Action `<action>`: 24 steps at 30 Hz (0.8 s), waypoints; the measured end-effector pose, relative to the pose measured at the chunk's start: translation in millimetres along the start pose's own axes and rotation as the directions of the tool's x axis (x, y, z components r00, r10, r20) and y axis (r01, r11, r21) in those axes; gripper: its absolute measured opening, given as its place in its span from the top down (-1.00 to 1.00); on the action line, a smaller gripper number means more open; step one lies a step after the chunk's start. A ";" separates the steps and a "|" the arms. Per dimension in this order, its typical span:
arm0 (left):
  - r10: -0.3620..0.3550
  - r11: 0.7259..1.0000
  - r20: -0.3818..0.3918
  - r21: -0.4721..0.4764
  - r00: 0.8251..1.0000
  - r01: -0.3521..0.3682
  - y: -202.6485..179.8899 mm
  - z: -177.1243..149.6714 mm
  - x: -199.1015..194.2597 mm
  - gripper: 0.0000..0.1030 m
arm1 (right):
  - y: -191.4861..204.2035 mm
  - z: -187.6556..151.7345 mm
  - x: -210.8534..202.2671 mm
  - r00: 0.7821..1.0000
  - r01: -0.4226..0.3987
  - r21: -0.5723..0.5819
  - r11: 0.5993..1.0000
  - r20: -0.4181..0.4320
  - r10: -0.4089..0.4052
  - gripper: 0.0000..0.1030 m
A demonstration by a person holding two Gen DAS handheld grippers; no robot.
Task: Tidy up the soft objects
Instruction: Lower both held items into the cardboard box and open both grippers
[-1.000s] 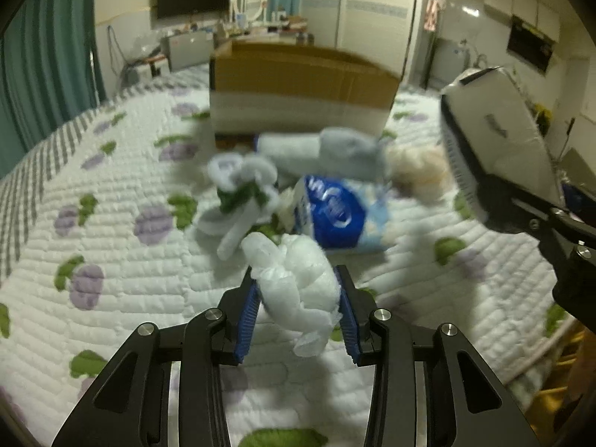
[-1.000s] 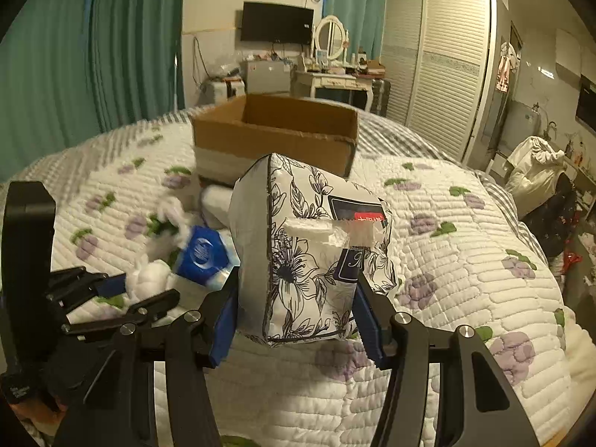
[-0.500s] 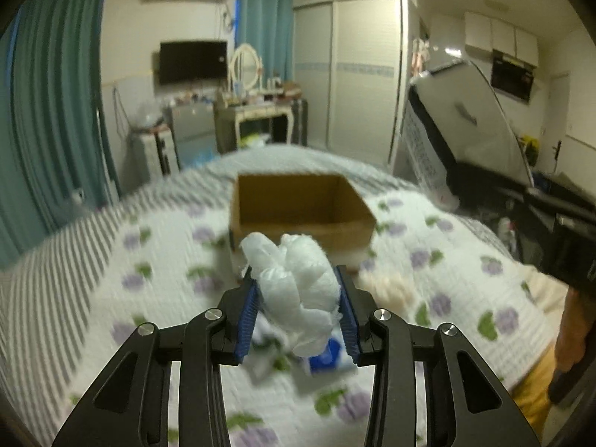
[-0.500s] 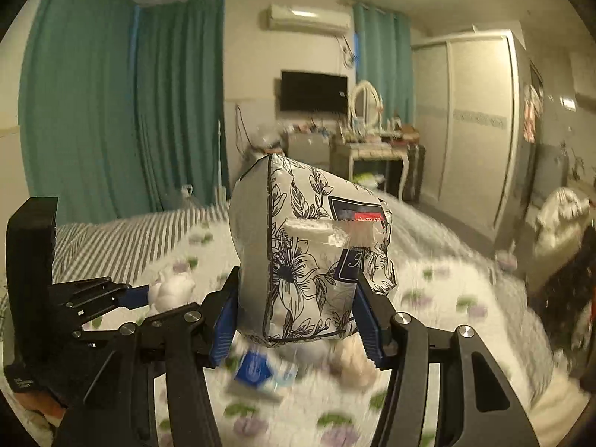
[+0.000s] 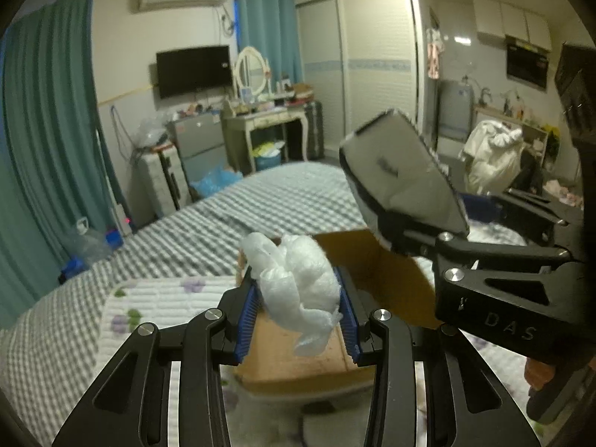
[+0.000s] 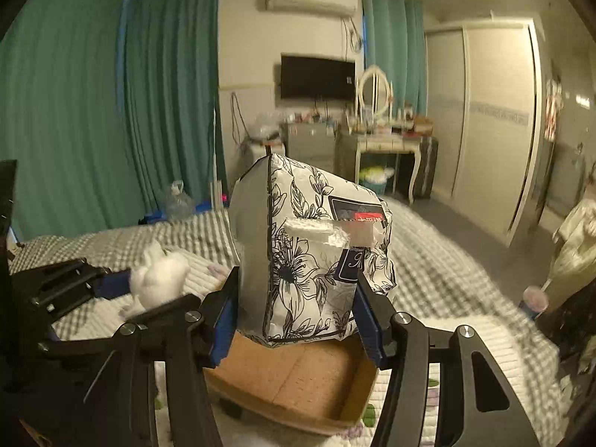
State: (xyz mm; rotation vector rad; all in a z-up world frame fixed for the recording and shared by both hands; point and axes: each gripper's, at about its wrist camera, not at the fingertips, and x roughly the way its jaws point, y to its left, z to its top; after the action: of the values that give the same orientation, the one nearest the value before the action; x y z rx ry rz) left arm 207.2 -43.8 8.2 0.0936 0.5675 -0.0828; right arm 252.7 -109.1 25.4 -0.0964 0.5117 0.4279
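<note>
My left gripper (image 5: 298, 313) is shut on a crumpled white soft wad (image 5: 298, 283) and holds it above the open cardboard box (image 5: 298, 365). My right gripper (image 6: 298, 320) is shut on a floral black-and-white tissue pack (image 6: 313, 257) and holds it over the same box (image 6: 309, 383), whose bare brown floor shows below. The tissue pack (image 5: 402, 178) and the right gripper's body show at the right of the left wrist view. The wad (image 6: 156, 279) and the left gripper show at the left of the right wrist view.
The box sits on a bed with a quilted floral cover (image 5: 149, 298) and a striped grey sheet (image 5: 208, 231). Beyond the bed are teal curtains (image 6: 74, 111), a wall TV (image 6: 316, 78), a dressing table (image 6: 383, 145) and a wardrobe (image 6: 491, 119).
Both grippers have risen from the quilt and moved forward over the cardboard box, each still holding its object. The loose items on the quilt have dropped out of view.
</note>
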 end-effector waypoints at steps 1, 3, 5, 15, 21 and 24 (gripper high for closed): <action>0.000 1.000 -0.013 0.002 1.000 0.000 0.7 -2.6 9.8 0.26 | -5.5 -3.1 16.0 1.000 -0.004 0.011 1.000 -0.028 0.005 -0.07; -0.001 1.000 -0.039 0.005 0.999 0.001 1.6 -10.2 31.7 0.26 | -15.2 -9.9 43.2 0.997 -0.011 0.023 1.000 -0.074 0.013 -0.07; 0.000 1.000 -0.058 0.004 0.998 0.000 1.8 -17.5 46.6 0.26 | -25.5 -18.3 62.9 0.994 -0.015 0.026 1.000 -0.109 0.018 -0.07; 0.078 0.997 -0.065 0.013 0.995 -0.077 -6.7 -16.5 39.5 -0.66 | -49.6 -24.2 53.6 0.992 0.008 0.088 0.996 -0.123 0.003 -0.64; 0.088 0.996 -0.003 -0.008 0.996 -0.088 1.5 -0.1 -31.0 -0.66 | -33.2 -1.5 -23.4 0.998 0.055 0.090 0.994 -0.039 -0.052 -0.75; 0.104 0.995 0.057 -0.002 0.993 -0.104 5.6 5.4 -78.0 -0.67 | -14.9 11.6 -74.7 0.997 0.075 0.060 0.995 0.005 -0.076 -0.83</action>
State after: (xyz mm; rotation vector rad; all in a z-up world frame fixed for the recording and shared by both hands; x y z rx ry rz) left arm 145.2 -34.7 55.3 0.1217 0.5049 0.0157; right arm 205.6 -148.2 72.1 -0.0568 0.5118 0.3388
